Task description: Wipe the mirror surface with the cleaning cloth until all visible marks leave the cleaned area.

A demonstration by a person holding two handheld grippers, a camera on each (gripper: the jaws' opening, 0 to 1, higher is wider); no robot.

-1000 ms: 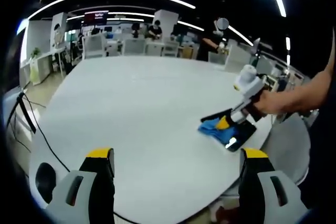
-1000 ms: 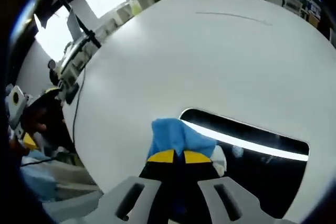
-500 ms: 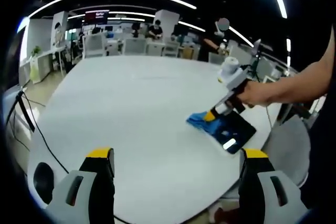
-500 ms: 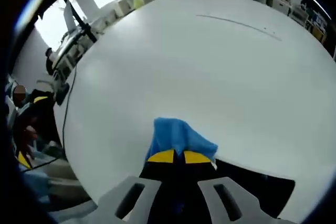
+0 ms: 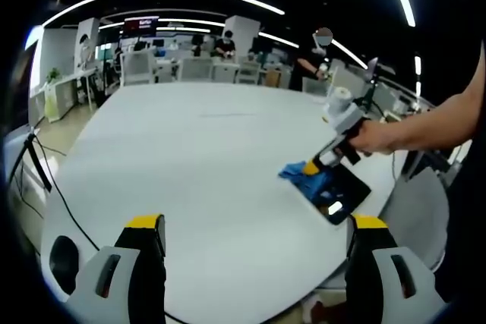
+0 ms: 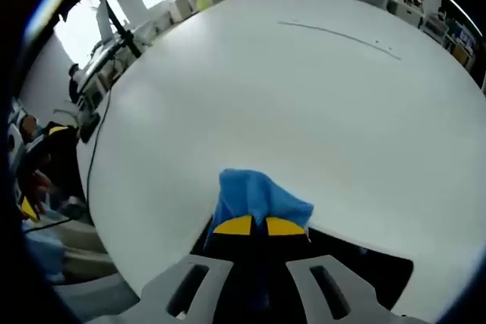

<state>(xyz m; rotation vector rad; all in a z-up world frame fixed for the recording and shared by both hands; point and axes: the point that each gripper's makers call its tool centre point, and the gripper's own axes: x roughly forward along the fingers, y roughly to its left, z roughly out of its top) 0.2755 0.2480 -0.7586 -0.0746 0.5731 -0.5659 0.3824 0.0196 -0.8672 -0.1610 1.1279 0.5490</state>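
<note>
A dark rectangular mirror lies flat near the right edge of the big white table. My right gripper, held by a person's hand, is shut on a blue cleaning cloth and presses it on the mirror's far left end. In the right gripper view the cloth bunches just ahead of the yellow-tipped right gripper, over the mirror's edge. My left gripper hovers open over the near table edge, well away from the mirror, nothing between its fingers.
A black cable runs along the table's left side. Office desks, chairs and people stand beyond the far edge. A round grey chair sits close to the table by the mirror. Wide bare tabletop stretches ahead of the cloth.
The right gripper has swept the cloth along the mirror, first toward its far left end, then slightly back right. The left gripper has stayed still and open.
</note>
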